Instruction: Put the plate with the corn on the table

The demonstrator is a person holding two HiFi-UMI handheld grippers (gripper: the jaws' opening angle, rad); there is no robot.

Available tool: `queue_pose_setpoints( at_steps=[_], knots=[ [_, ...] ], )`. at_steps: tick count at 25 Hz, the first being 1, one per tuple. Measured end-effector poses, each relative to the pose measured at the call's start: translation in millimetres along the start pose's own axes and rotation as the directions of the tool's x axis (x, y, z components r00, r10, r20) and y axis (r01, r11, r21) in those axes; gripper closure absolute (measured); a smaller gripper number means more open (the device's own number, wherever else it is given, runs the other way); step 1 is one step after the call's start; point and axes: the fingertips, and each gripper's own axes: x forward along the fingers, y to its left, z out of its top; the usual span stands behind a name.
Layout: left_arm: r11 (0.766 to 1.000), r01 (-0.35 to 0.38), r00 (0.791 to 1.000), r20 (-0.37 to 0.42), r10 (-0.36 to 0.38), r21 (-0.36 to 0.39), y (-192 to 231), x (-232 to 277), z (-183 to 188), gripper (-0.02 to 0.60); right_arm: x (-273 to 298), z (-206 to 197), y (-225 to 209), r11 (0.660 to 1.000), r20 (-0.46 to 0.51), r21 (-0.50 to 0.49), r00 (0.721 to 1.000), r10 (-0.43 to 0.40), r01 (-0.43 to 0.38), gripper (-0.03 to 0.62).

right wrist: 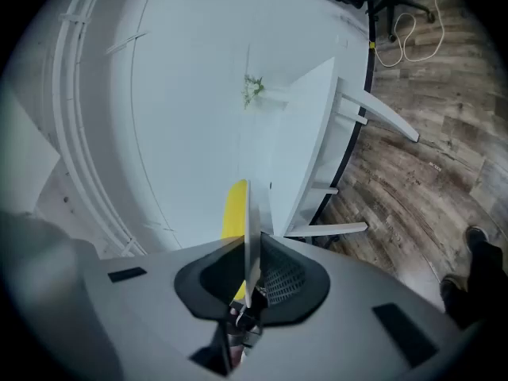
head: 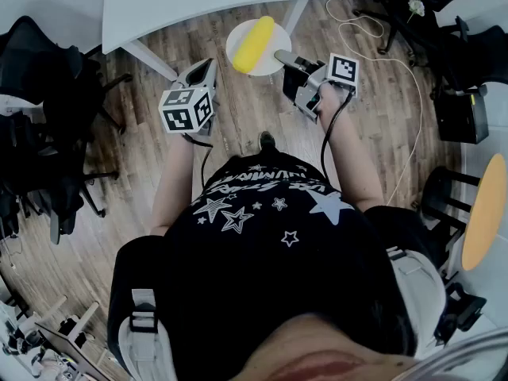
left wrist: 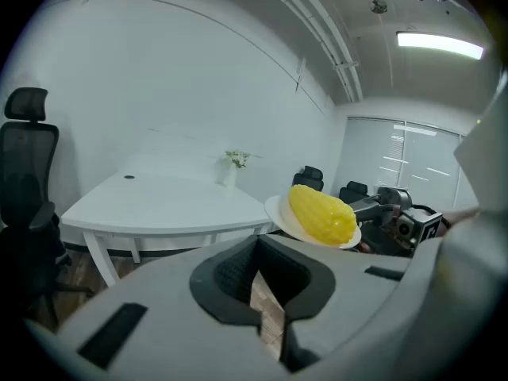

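A white plate (head: 238,34) carrying a yellow corn cob (head: 254,42) hangs in the air above the wooden floor, just in front of the white table (head: 190,2). My right gripper (head: 279,55) is shut on the plate's right rim. In the right gripper view the plate (right wrist: 248,228) shows edge-on between the jaws of the right gripper (right wrist: 248,284), with the corn (right wrist: 235,209) to its left. My left gripper (head: 205,68) is beside the plate on the left, apart from it, shut and holding nothing. The left gripper view shows the plate (left wrist: 278,213), the corn (left wrist: 321,213) and the table (left wrist: 159,201) beyond the left gripper (left wrist: 268,308).
Black office chairs (head: 48,133) stand at the left and more (head: 444,22) at the right. A white cable (head: 397,62) loops over the floor. A round orange-topped table (head: 486,213) is at the right edge. A small vase with a plant (left wrist: 232,165) stands on the table.
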Motion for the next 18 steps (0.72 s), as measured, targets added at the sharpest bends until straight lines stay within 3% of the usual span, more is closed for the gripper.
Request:
queue_pose_setpoints(
  at_steps=[18],
  knots=[
    [1.0, 0.003, 1.0, 0.009, -0.003, -0.012, 8.9, -21.6, -5.5, 0.575, 6.9, -26.7, 9.2, 0.999, -0.005, -0.035, 1.0, 0.015, -0.016, 0.557]
  ],
)
